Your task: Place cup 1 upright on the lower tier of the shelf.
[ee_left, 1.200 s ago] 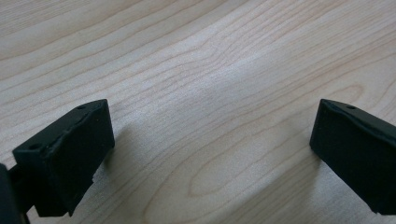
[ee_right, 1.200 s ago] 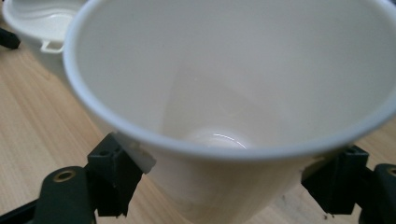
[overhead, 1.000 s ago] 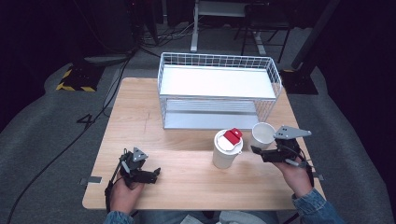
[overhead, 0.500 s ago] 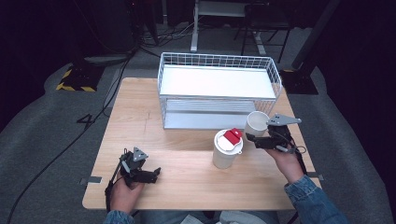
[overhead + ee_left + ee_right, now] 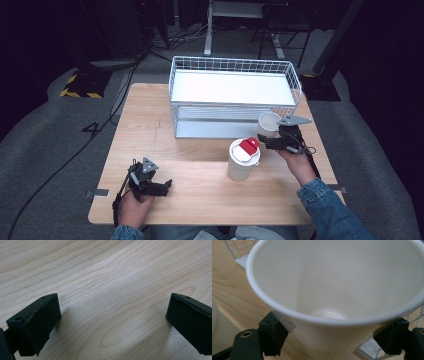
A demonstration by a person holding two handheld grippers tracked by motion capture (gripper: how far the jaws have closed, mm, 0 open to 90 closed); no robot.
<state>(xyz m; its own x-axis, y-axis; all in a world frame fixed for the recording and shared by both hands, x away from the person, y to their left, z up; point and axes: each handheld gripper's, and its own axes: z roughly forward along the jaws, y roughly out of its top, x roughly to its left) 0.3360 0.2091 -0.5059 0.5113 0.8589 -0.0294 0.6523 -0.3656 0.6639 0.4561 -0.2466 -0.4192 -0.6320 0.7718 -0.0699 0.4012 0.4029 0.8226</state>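
Nearby, lidded cup (image 5: pixel 242 159), wire basket (image 5: pixel 235 75) flank held paper cup (image 5: pixel 267 123)

The high view is lit from overhead: the wooden tabletop (image 5: pixel 200 150) is bright and evenly lit, while the floor around it falls into near black. The white shelf of the wire basket (image 5: pixel 235 90) is overexposed, with detail washed out. The high view is soft and slightly grainy. In the left gripper view, soft shadows lie on the wood beside the black jaws, and a pale sheen crosses the grain. In the right gripper view, the white paper cup (image 5: pixel 337 290) is close and blurred at its rim, evenly lit inside
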